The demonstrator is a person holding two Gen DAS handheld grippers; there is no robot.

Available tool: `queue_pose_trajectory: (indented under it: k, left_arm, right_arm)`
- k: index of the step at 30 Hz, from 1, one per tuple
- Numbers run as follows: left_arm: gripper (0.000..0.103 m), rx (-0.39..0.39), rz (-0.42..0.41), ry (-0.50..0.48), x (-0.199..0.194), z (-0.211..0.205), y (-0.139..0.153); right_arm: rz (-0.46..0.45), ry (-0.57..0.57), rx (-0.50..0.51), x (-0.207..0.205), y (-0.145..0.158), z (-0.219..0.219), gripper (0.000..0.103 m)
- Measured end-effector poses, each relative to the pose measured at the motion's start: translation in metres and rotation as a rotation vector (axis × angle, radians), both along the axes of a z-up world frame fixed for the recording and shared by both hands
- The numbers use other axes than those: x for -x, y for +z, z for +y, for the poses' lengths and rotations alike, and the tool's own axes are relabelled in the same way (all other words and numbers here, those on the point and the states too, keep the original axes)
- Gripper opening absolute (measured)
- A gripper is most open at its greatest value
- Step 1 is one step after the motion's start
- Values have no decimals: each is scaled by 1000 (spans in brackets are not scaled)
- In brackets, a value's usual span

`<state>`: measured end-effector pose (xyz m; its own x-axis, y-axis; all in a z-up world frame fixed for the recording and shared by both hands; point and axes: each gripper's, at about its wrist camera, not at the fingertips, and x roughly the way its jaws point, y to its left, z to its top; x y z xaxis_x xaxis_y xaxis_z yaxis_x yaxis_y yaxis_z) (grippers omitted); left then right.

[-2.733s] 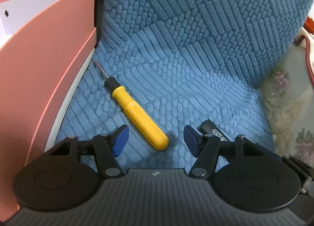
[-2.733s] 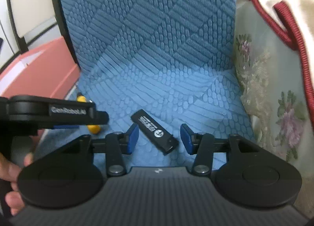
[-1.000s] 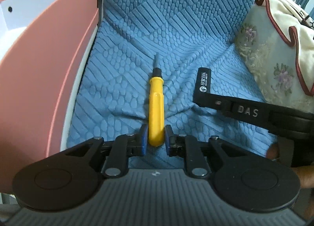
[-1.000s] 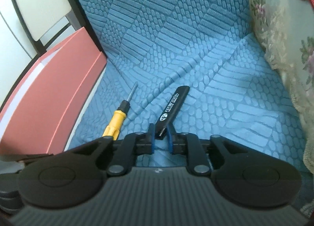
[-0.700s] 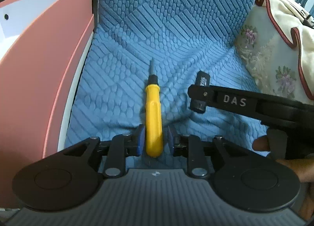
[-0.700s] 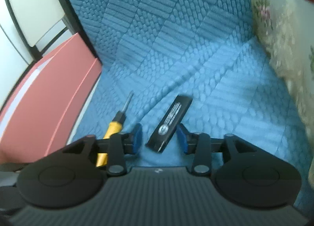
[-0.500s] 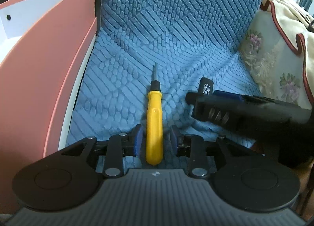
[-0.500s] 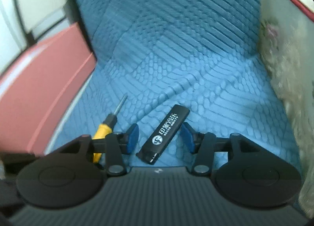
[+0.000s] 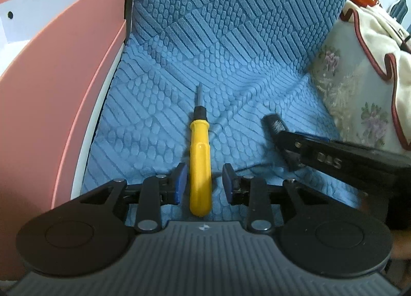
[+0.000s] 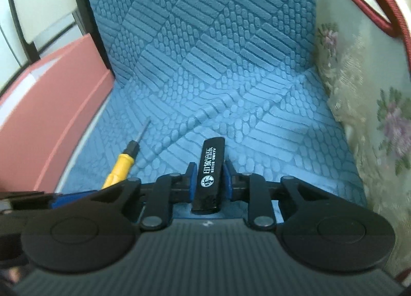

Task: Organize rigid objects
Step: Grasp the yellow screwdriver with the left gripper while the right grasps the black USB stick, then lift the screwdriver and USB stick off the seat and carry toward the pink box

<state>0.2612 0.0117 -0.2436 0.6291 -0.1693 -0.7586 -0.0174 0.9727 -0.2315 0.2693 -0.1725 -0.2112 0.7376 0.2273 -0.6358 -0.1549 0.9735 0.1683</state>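
screwdriver [image 9: 199, 164]: 1, between spread left tool [image 9: 203, 185] | lighter [image 10: 211, 175]: 1 (black), pinched by right tool [image 10: 208, 182]

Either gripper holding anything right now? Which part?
Right gripper is shut on the black lighter, pads across its lower half. Left gripper holds nothing: pads stand clear of the yellow screwdriver handle.

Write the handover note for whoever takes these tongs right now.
Left tongs: open, pads either side of the yellow screwdriver, not gripping it; it lies on the blue cushion.
Right tongs: shut on the black lighter.
Pink box stands at the cushion's left edge.
Done: lighter gripped.
Left: grip the screwdriver, then put both away, probably in the pink box.
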Motion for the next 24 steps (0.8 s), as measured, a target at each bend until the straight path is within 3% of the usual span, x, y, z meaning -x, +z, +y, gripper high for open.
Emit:
queue_pose_trajectory:
  k: [10, 15, 20, 24]
  left_arm:
    - [34, 12, 4, 4, -3, 0, -3]
    - [34, 10, -3, -6, -6, -1, -3]
    - [34, -1, -7, -9, -7, -3, -3]
    - [34, -20, -15, -9, -8, -5, -4]
  right_arm:
    - [10, 23, -40, 4, -8, 5, 12]
    - [42, 61, -148, -1, -11, 0, 14]
    - [64, 81, -110, -7, -19, 9, 27]
    - [45, 86, -58, -10, -21, 16, 27]
